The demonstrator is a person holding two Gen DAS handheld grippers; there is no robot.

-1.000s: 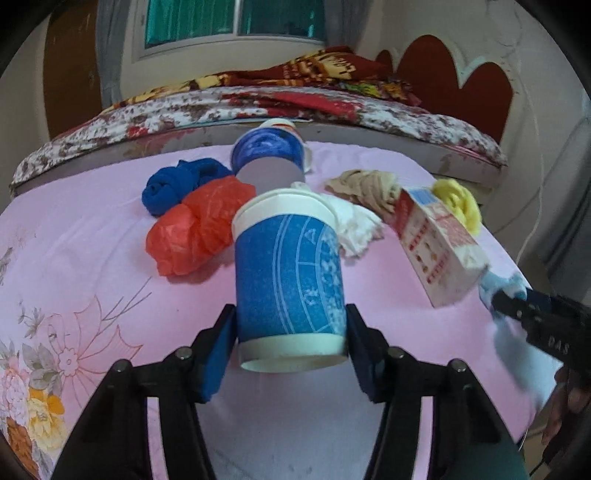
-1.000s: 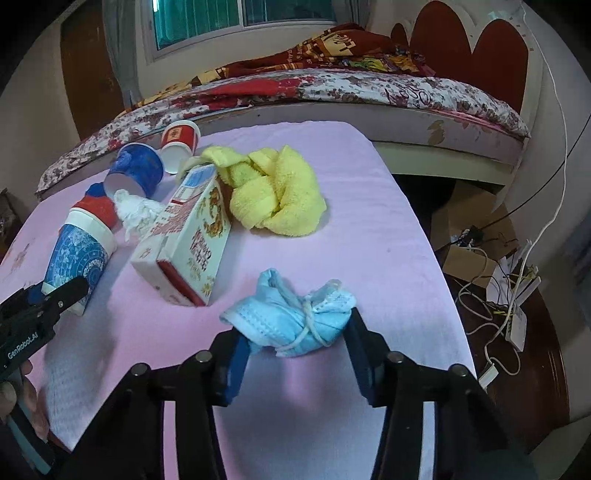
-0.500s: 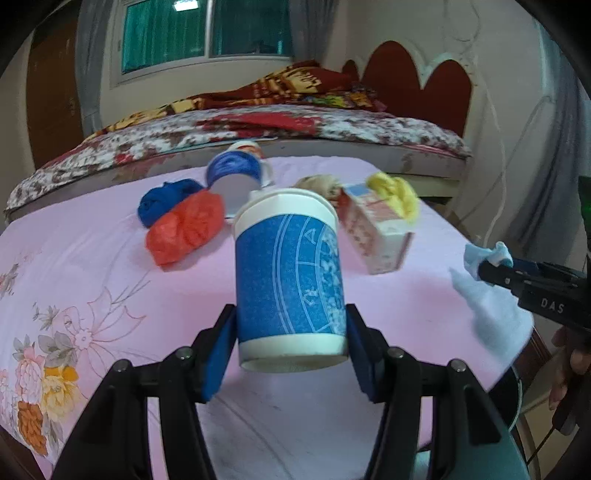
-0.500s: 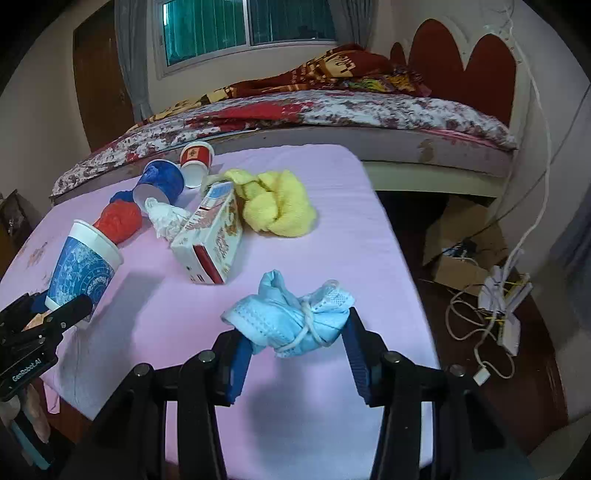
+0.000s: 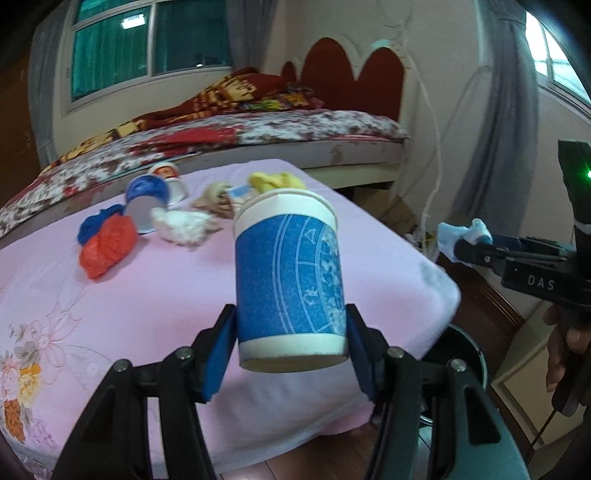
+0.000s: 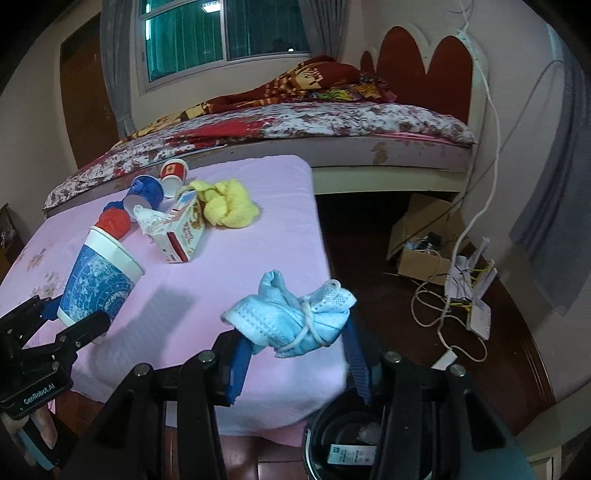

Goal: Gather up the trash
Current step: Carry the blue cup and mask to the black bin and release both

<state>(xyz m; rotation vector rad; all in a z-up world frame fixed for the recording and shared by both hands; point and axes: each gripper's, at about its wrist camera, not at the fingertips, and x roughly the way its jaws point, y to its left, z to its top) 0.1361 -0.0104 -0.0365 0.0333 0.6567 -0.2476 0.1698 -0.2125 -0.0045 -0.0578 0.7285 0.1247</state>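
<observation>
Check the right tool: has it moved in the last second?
Yes. The right tool, shut on the mask, has pulled back off the table toward the bin below.

Upper frame on my feed: floral-covered bed (image 6: pixel 295 122), red headboard (image 6: pixel 424 70), green-curtained window (image 6: pixel 221 33); cardboard box (image 6: pixel 421 236) right.

Before you stands one table (image 6: pixel 258 258) under a pink cloth with a flower print at its left edge.

On it you have:
- a red crumpled bag (image 5: pixel 109 245), touching a blue crumpled bag (image 5: pixel 96 223) behind it;
- a blue paper cup on its side (image 5: pixel 146 197);
- a red-and-white paper cup (image 6: pixel 173 175) beside that one;
- a white tissue wad (image 5: pixel 179 229);
- a beige wad (image 5: pixel 214 195);
- a carton (image 6: pixel 183 232) lying flat;
- a yellow cloth (image 6: pixel 229 203) just beside the carton.

On the dark wood floor (image 6: pixel 369 258) you have a cardboard box (image 6: pixel 424 236), white cables (image 6: pixel 443 314) and a black bin (image 6: pixel 354 443) at the table's near corner.
</observation>
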